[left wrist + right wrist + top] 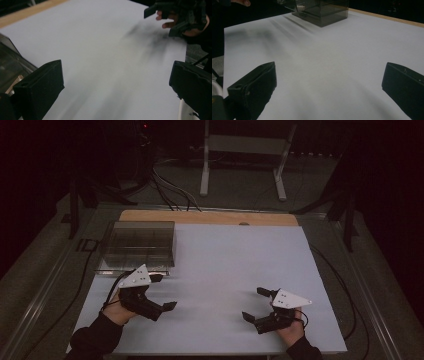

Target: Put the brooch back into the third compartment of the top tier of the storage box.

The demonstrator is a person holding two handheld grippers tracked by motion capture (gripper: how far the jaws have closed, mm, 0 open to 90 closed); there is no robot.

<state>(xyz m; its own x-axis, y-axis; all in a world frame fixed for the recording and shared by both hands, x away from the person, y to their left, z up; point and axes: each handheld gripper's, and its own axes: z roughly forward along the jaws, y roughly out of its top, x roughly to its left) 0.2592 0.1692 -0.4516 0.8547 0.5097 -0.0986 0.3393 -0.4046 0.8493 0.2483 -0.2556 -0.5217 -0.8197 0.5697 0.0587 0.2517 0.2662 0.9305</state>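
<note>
Risk sits at the upper left of the high view, where the clear box (140,245) stands on the white table (240,270); the left gripper (162,292), jaws wide apart and empty, hovers just beside its near edge and could knock it aside; the right gripper (255,304), also spread and empty, hangs well apart at lower right.

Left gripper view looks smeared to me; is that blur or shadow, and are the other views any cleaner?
Left gripper view: streaky blur across the white table top. Right gripper view: similar streaks near the clear box. High view: dim but sharp, surroundings nearly black.
</note>
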